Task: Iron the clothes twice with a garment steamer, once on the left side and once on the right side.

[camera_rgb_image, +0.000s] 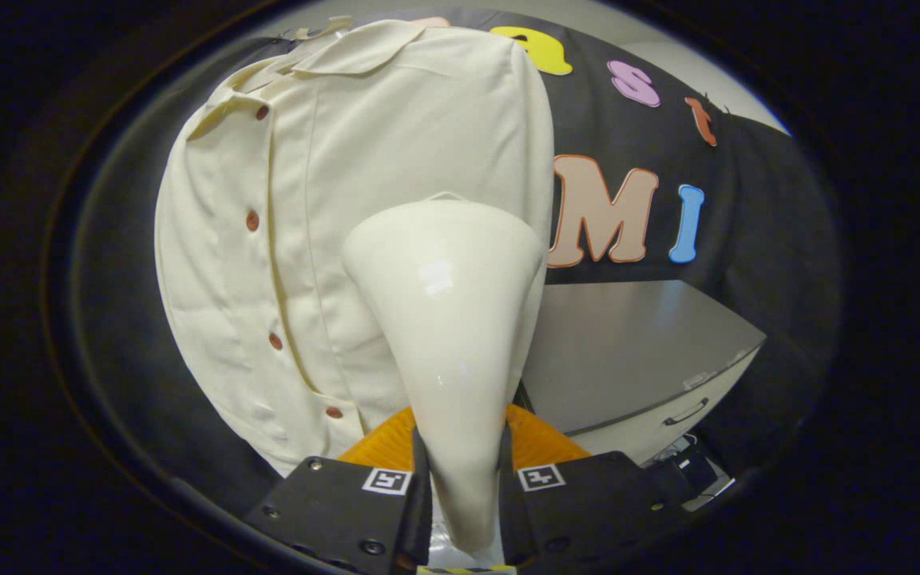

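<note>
A cream garment steamer [448, 319] rises from between my fingers, narrow at the handle and flaring to a wide head. My gripper [464, 479] is shut on its handle, one finger pressing each side. The steamer head rests against a cream button-up shirt [332, 200] hanging just ahead, on the side to the right of the row of brown buttons [252, 220]. The shirt's collar [356, 48] is at the top. The steamer hides part of the shirt's lower right front.
Right of the shirt, a grey cabinet top [628, 351] extends beyond the steamer, with a drawer handle [685, 412] on its front. The black booth wall [747, 208] hangs behind the shirt and cabinet.
</note>
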Tool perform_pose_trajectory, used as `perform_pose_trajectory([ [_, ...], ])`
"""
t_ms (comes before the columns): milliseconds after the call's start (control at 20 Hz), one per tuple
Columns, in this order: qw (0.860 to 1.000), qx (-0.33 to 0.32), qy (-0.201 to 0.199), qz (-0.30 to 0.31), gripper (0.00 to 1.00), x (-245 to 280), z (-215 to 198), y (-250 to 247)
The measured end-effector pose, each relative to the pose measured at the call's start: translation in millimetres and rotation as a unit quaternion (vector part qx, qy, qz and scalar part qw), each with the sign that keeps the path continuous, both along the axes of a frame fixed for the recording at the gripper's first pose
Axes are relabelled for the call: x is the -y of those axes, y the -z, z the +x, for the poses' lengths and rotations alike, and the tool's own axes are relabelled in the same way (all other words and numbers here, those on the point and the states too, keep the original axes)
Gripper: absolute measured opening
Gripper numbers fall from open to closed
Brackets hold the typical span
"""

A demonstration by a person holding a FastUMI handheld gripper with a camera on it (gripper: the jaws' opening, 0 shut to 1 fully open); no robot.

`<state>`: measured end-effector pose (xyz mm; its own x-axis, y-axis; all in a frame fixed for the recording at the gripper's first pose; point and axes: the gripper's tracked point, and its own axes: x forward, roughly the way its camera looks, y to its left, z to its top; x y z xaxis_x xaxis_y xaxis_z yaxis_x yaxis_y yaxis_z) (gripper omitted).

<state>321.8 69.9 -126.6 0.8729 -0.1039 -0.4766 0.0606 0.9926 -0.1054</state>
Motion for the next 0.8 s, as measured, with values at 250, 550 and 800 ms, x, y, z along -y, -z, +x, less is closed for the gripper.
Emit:
perform_pose_trajectory([
  [250, 0.999, -0.031, 0.008, -0.007, 0.34, 3, -15, 47],
  [550, 0.997, -0.069, 0.014, 0.001, 0.34, 7, -31, 108],
  [800, 0.994, -0.106, 0.01, 0.0, 0.34, 7, -47, 152],
])
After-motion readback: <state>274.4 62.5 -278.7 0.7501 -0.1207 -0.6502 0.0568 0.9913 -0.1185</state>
